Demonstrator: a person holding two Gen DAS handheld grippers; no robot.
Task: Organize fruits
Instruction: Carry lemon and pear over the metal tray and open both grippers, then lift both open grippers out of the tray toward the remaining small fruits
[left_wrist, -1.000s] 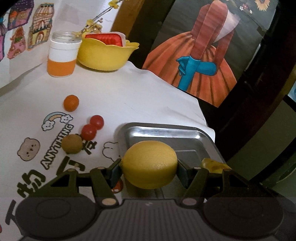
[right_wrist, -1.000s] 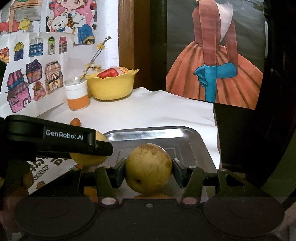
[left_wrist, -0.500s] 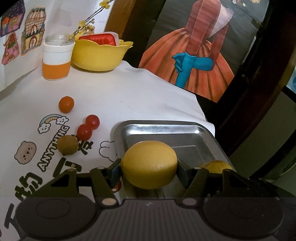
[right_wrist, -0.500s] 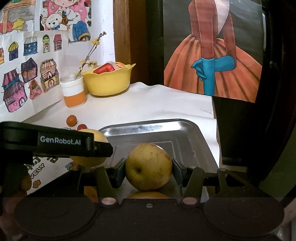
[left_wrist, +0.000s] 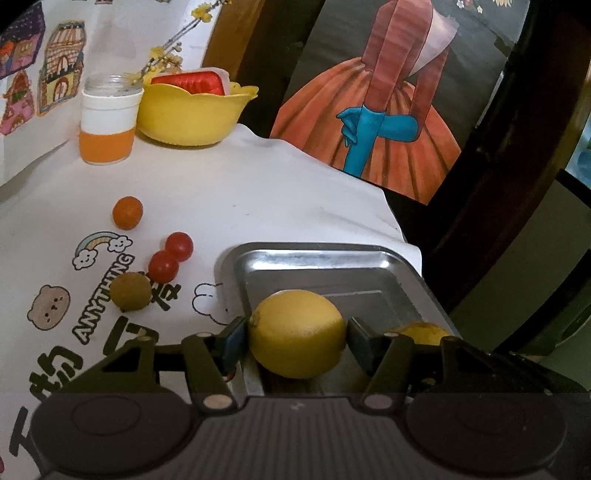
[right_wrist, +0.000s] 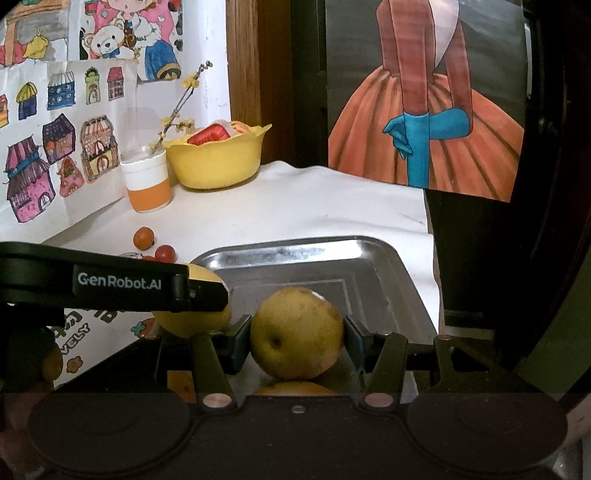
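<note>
My left gripper (left_wrist: 297, 338) clamps a lemon (left_wrist: 297, 338) and my right gripper (right_wrist: 297, 334) a pear (right_wrist: 297, 334), both over the steel tray (right_wrist: 388, 258). Released from height, I reckon either rolls off the rim.

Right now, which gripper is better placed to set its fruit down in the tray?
Probably the right gripper: its pear sits squarely over the tray. The left gripper holds its lemon at the tray's near-left edge.
</note>
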